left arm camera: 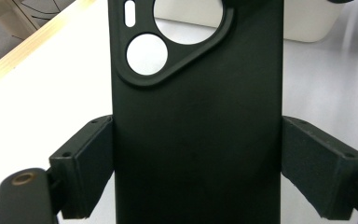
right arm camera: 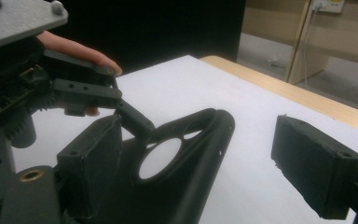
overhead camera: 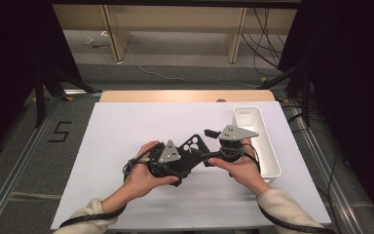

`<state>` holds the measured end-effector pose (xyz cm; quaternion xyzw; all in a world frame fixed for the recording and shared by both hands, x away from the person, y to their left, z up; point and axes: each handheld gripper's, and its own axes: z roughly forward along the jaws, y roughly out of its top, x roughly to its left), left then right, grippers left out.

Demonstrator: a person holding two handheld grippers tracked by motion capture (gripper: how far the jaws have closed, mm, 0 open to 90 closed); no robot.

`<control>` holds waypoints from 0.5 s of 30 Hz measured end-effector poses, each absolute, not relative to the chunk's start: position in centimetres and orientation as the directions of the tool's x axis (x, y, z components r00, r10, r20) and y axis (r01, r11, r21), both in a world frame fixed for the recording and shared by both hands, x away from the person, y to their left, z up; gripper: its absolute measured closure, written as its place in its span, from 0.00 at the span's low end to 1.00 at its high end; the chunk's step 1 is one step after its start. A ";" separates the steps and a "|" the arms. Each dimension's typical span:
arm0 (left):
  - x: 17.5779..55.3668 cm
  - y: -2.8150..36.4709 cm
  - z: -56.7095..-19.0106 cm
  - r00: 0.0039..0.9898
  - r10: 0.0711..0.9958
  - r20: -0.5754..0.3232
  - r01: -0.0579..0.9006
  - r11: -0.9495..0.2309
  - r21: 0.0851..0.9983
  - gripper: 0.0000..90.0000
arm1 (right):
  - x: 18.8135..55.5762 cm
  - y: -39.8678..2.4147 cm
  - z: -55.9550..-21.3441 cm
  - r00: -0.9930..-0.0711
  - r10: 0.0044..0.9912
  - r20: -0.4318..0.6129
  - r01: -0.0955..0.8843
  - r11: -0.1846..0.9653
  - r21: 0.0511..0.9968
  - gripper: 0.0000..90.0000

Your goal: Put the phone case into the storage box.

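Black soft-plastic phone case (overhead camera: 193, 145) with a rounded-triangle camera cutout sits mid-table, held up between the two hands over the white sheet-covered table (overhead camera: 126, 126).

Left gripper (overhead camera: 187, 155): fingers (left arm camera: 86, 170) clamped on the case's two long edges. In the left gripper view the case runs straight up the middle, one pad flush against each side, camera cutout at the far end, away from the hand. The grip sits on the lower part of the case, the plain back panel facing the camera.

Right gripper (overhead camera: 209, 146): fingers (right arm camera: 314, 170) apart, not pressing on anything. In the right gripper view the case's cutout end (right arm camera: 182, 154) lies between them, close against the left-hand pad and partly overlapping it; whether it touches there I cannot tell. The right-hand pad stands well clear, with bare table in the gap. The left gripper's linkage and a fingertip of the left hand (right arm camera: 81, 51) show at upper left, just beyond the case.

White rectangular plastic bin (overhead camera: 265, 146) lies on the right side of the table, just right of the right hand (overhead camera: 241, 168). Case is near it, not in it.
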<state>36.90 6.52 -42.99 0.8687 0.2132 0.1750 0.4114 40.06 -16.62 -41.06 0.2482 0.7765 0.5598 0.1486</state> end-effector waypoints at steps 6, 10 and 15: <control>36.9 6.5 -43.0 0.847 0.514 0.131 0.223 -0.570 0.791 0.16 | 40.4 -16.3 -41.3 -0.829 0.557 0.057 0.234 0.253 0.939 0.23; 36.9 6.5 -43.0 0.850 0.511 0.131 0.219 -0.567 0.794 0.16 | 40.5 -16.1 -41.4 -0.830 0.555 0.064 0.241 0.253 0.937 0.24; 36.9 6.5 -43.0 0.850 0.510 0.131 0.218 -0.568 0.794 0.16 | 40.7 -16.0 -41.6 -0.828 0.555 0.080 0.257 0.249 0.934 0.28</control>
